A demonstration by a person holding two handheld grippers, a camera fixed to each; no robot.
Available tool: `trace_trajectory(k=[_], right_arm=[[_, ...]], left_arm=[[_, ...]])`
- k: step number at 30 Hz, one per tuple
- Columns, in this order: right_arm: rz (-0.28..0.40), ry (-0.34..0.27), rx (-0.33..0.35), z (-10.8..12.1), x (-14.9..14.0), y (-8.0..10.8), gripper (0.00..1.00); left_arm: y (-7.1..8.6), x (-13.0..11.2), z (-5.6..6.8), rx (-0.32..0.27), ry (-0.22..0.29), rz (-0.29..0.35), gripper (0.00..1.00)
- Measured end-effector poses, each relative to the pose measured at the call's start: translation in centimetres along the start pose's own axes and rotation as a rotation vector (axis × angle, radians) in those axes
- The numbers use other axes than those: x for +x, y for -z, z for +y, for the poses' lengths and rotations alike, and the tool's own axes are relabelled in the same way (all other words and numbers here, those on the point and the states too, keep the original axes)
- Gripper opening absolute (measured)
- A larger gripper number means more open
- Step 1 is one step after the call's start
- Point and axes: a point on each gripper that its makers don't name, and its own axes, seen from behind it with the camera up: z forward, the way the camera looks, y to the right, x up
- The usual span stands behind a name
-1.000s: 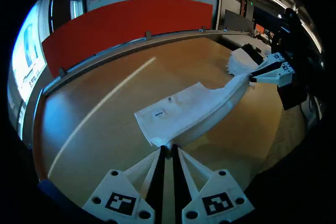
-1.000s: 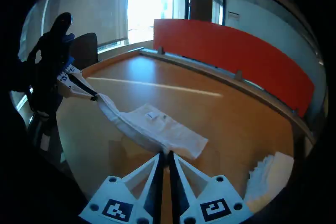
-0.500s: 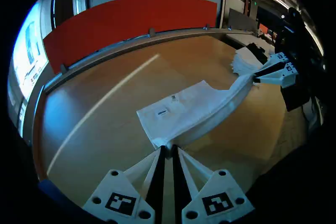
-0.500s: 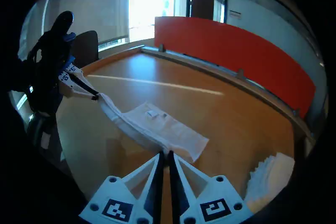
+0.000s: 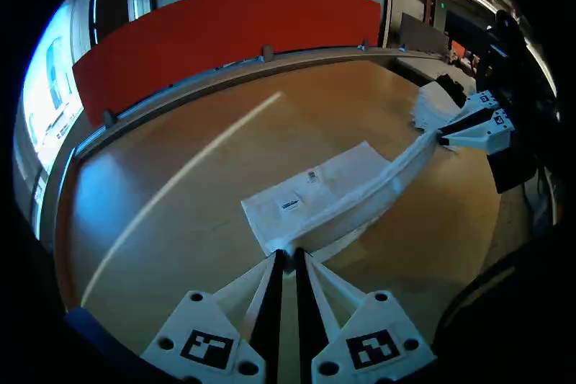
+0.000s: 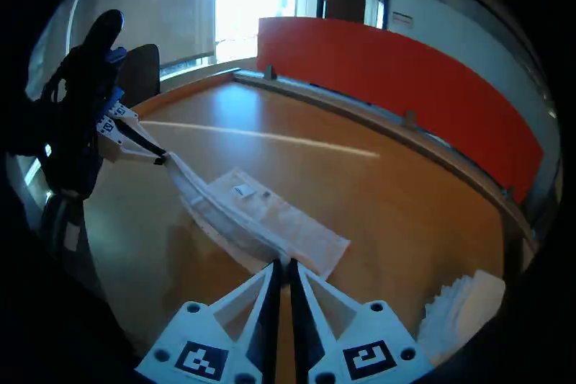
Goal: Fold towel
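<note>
Towel (image 5: 324, 189), 1 white piece, half-lifted off 1 wooden table (image 5: 180, 204); left gripper (image 5: 288, 254) and right gripper (image 6: 283, 264) each pinch 1 end.

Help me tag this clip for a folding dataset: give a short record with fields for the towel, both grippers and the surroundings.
towel: white, near edge raised and stretched between both grippers, far part flat on the table, tags facing up
left gripper: shut on one near corner of the towel
right gripper: shut on the other near corner
table: wooden, orange-brown
stack of white cloths: on the table, on the right gripper's side
partition: red, along the table's far side
</note>
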Motion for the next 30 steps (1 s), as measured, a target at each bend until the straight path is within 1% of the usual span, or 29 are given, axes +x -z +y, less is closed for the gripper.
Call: trace_trajectory(k=[5, 17, 20, 26, 30], right_arm=[[-0.011, -0.014, -0.008, 1.0, -0.1, -1.4, 0.08], [-0.043, -0.035, -0.019, 2.4, -1.1, -4.5, 0.08], [-0.050, -0.042, -0.022, 2.8, -1.4, -5.2, 0.08], [-0.063, -0.056, -0.028, 3.2, -2.1, -6.3, 0.09], [-0.075, -0.065, -0.035, 3.6, -2.7, -7.0, 0.09]], left_arm=[[-1.7, 0.2, -0.6, 0.009, -0.001, -0.001, 0.12], [-5.4, 0.0, -1.7, 0.023, -0.003, -0.014, 0.12], [-6.1, 0.0, -2.0, 0.028, -0.005, -0.014, 0.12], [-7.1, -0.5, -2.0, 0.031, -0.012, -0.019, 0.12], [-8.0, -0.8, -2.2, 0.039, -0.025, -0.020, 0.14]])
